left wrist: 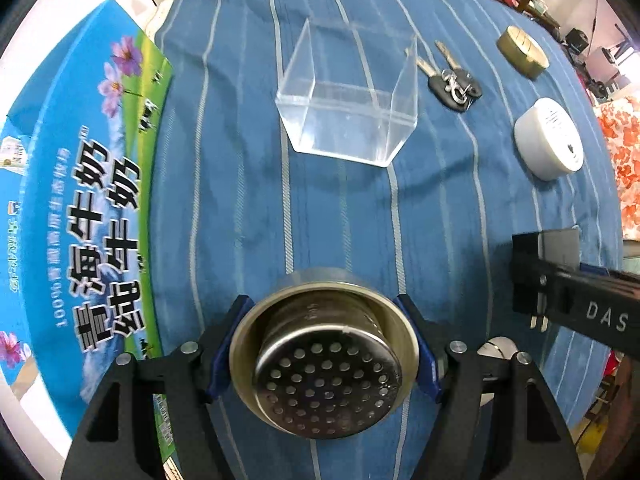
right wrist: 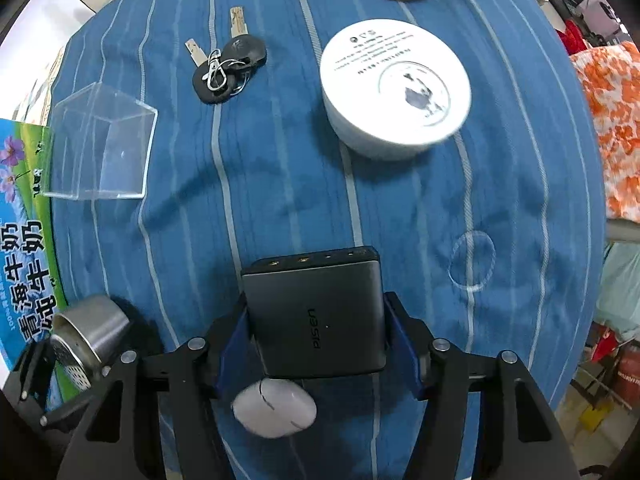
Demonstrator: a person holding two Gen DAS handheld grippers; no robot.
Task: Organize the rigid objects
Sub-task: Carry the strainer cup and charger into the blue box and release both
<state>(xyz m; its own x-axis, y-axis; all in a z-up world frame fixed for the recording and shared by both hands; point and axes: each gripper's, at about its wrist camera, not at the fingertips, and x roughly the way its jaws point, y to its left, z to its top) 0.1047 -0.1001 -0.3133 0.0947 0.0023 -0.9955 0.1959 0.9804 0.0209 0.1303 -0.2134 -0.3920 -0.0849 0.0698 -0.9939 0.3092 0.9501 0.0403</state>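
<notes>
Left claw [left wrist: 324, 350] clamps a perforated steel strainer [left wrist: 326, 372] above the striped cloth [left wrist: 320, 216]; right claw [right wrist: 318, 344] grips a grey charger [right wrist: 316, 316].

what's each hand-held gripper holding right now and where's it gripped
Left hand-held gripper: a perforated metal strainer cup, clamped across its rim. Right hand-held gripper: a grey charger block, pinched on its two side faces.

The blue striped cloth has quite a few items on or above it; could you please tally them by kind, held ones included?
Metal strainer cup, held in the left claw: 1
Grey charger, held in the right claw: 1
Clear box: 1
Key bunch: 1
White round tin: 1
Gold round tin: 1
White earbud-style case: 1
Total: 7
</notes>
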